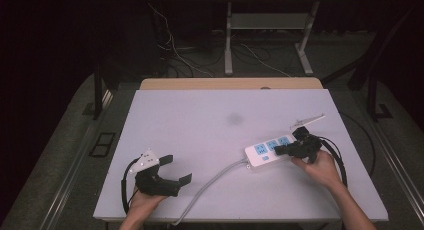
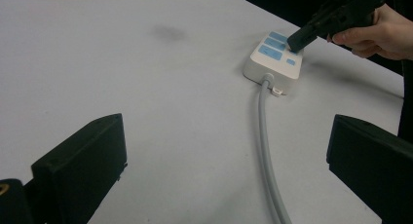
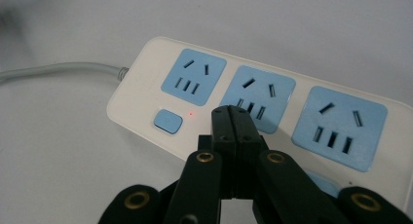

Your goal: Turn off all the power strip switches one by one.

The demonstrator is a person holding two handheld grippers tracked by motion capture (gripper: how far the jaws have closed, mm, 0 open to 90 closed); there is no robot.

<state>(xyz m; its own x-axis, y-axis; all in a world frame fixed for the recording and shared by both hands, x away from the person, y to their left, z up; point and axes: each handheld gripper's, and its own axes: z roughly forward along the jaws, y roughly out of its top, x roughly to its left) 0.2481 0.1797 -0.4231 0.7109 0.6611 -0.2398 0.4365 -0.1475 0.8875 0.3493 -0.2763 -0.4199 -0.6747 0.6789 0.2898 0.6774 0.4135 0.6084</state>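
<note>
A white power strip with blue sockets lies on the right side of the white table; its grey cable trails toward the front edge. My right gripper is shut, jaws pressed together with nothing between them, its tip hovering over the strip's middle socket. Close by are the blue switch button and a small red light. My left gripper rests at the front left, jaws wide open and empty. From the left gripper view the power strip lies ahead with the right gripper above it.
A thin white strip-like piece lies on the table behind the right hand. A faint grey smudge marks the table's middle. A wooden edge runs along the far side; desk legs and cables stand on the floor beyond.
</note>
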